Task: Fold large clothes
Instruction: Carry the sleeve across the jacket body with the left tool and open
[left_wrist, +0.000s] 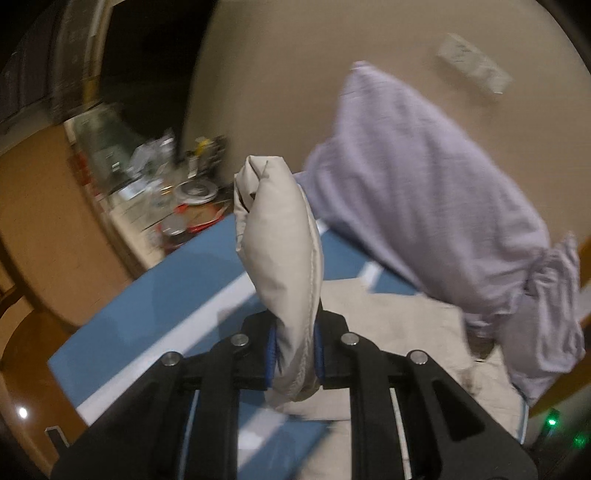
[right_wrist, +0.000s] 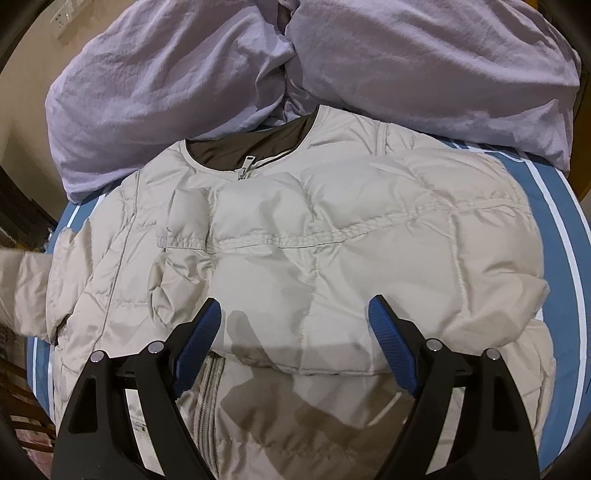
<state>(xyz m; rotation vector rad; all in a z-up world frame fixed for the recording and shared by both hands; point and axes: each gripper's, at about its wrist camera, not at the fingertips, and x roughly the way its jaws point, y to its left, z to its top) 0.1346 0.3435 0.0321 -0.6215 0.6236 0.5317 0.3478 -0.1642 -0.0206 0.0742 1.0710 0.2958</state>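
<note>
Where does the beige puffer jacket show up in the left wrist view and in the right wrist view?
Left wrist view: a bunched part of the beige puffer jacket stands up centre frame, clamped in the left gripper; more of it lies lower right.
Right wrist view: the jacket lies spread across the middle, ahead of the open right gripper.
Shared landmark: the lilac pillows beyond the jacket.

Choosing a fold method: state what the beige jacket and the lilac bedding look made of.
Beige jacket: likely thin woven synthetic shell, faint sheen, over soft filling; quilted seams puff between stitch lines. Its sleeve bunches plumply in the left hand-held gripper. Lilac bedding: matte, probably brushed cotton or microfibre; soft irregular creases, no shine.
</note>
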